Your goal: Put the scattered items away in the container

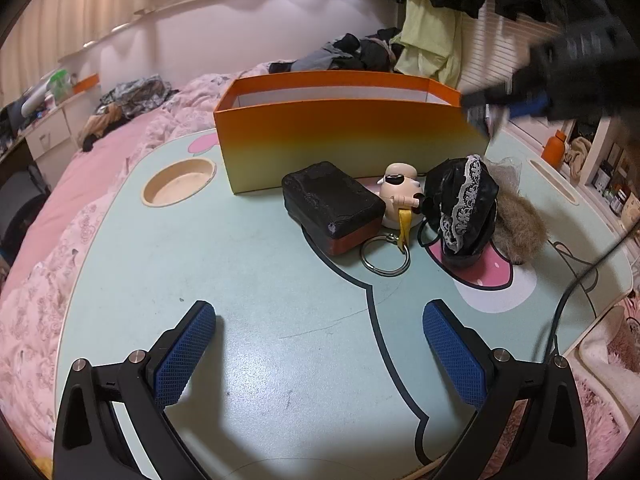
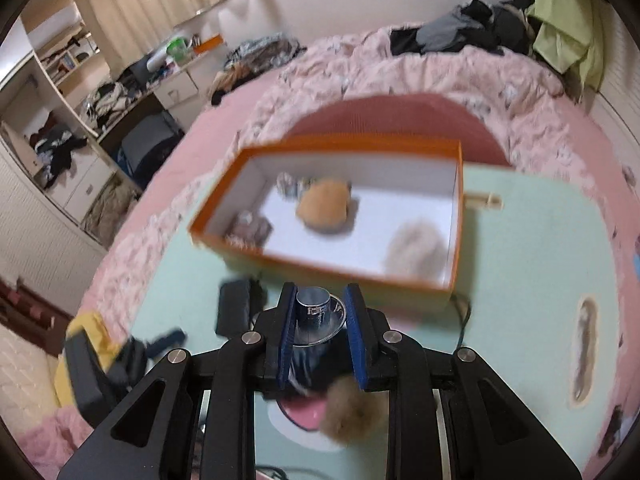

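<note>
An orange box (image 1: 352,136) stands at the back of the mint lap table (image 1: 240,272). In front of it lie a black case (image 1: 332,204), a small cartoon figure keychain (image 1: 400,192) with a metal ring (image 1: 385,258), a black lace-trimmed pouch (image 1: 464,208) and a brown fur pom (image 1: 520,228). My left gripper (image 1: 318,320) is open and empty, low over the table's near side. My right gripper (image 2: 318,312) is shut on a small shiny metal cup (image 2: 314,312), above the table just short of the orange box (image 2: 344,208). The box holds an orange ball (image 2: 324,212), a pale fluffy ball (image 2: 416,248) and small items.
The table sits on a pink bed (image 1: 80,184) with clothes (image 1: 360,52) piled at the back. A round cup recess (image 1: 178,184) is at the table's left. A black cable (image 1: 576,280) runs over the right edge. The right gripper shows blurred at upper right (image 1: 560,80).
</note>
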Demonstrator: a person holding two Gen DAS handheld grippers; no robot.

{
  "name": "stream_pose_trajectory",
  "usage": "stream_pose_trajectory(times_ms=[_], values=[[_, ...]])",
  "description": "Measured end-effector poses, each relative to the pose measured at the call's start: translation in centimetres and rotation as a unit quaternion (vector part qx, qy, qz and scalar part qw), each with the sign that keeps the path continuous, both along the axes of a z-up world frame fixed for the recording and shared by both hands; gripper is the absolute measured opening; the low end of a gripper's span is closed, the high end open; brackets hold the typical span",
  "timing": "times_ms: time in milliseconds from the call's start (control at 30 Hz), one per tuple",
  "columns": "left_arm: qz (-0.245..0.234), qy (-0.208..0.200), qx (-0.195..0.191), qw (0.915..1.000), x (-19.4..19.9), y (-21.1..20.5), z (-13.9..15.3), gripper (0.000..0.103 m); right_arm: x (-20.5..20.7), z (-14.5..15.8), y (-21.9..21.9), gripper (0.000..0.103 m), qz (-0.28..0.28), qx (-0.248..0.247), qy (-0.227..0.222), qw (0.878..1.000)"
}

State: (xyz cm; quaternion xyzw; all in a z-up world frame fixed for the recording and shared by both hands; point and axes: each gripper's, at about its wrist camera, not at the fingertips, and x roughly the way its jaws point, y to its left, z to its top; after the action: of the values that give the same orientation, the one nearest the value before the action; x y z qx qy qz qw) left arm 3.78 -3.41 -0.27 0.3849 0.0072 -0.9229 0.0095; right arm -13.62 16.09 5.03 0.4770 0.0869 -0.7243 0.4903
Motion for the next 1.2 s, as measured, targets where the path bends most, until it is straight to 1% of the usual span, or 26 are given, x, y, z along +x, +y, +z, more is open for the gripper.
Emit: stream_pose_trajectory(times_ms=[100,233,300,367,400,433,467,500,567,633,667,733,800,933,1033,1167,1200], values=[[0.000,0.000,0.000,1.0000,0.0,0.0,0.0,0.103,0.4,-2.0,-0.6,0.025,-0.013,0.028,0.013,0.999],[0.000,0.000,0.000,1.0000,0.1,0.0,0.0,0.103,0.1,-3.6,-0.9,0.025,-0.042,0.060,0.038,0.997],[0.000,0.001,0.000,1.0000,0.0,0.1,0.0,0.103,-0.2,-4.1,-0.7,0.025,-0.046,0.062,0.033,0.996],[0.000,0.000,0.000,1.0000,0.0,0.1,0.0,0.103,-0.5,-4.2,-0.4,0.032,-0.048,0.055,0.026,0.997],[0.000,0.000,0.000,1.0000,0.0,0.1,0.0,0.103,-0.6,-4.2,-0.2,0.042,-0.053,0.056,0.027,0.997],[0.000,0.000,0.000,1.0000,0.0,0.1,0.0,0.103,-0.7,-4.1,0.1,0.056,-0.063,0.058,0.033,0.996],[0.000,0.000,0.000,1.0000,0.0,0.1,0.0,0.103,-0.6,-3.7,0.5,0.061,-0.074,0.053,0.043,0.995],[0.000,0.000,0.000,1.0000,0.1,0.1,0.0,0.103,-0.3,-3.1,1.1,0.063,-0.082,0.039,0.059,0.994],[0.000,0.000,0.000,1.0000,0.1,0.1,0.0,0.103,0.6,-1.8,2.1,0.064,-0.092,0.011,0.086,0.992],[0.000,0.000,0.000,1.0000,0.1,0.1,0.0,0.103,1.7,-0.7,3.5,0.070,-0.095,-0.017,0.105,0.990],[0.000,0.000,0.000,1.0000,0.1,0.1,0.0,0.103,2.2,-0.3,4.1,0.071,-0.094,-0.027,0.111,0.989],[0.000,0.001,0.000,1.0000,0.1,0.0,0.0,0.103,3.3,-0.1,5.3,0.073,-0.090,-0.036,0.120,0.988],[0.000,0.000,0.000,1.0000,0.1,0.0,0.0,0.103,4.5,-0.4,6.5,0.073,-0.081,-0.034,0.126,0.988],[0.000,0.001,0.000,1.0000,0.1,0.0,0.0,0.103,6.5,-2.5,8.1,0.073,-0.063,-0.009,0.115,0.991],[0.000,0.001,0.000,1.0000,0.2,0.0,0.1,0.103,7.2,-4.3,9.0,0.073,-0.076,0.018,0.116,0.990],[-0.001,0.000,0.000,1.0000,0.2,0.0,0.1,0.103,7.4,-6.1,9.1,0.073,-0.084,0.037,0.115,0.989],[-0.001,0.001,0.000,1.0000,0.1,0.0,0.0,0.103,7.4,-6.3,8.8,0.077,-0.090,0.045,0.123,0.987]])
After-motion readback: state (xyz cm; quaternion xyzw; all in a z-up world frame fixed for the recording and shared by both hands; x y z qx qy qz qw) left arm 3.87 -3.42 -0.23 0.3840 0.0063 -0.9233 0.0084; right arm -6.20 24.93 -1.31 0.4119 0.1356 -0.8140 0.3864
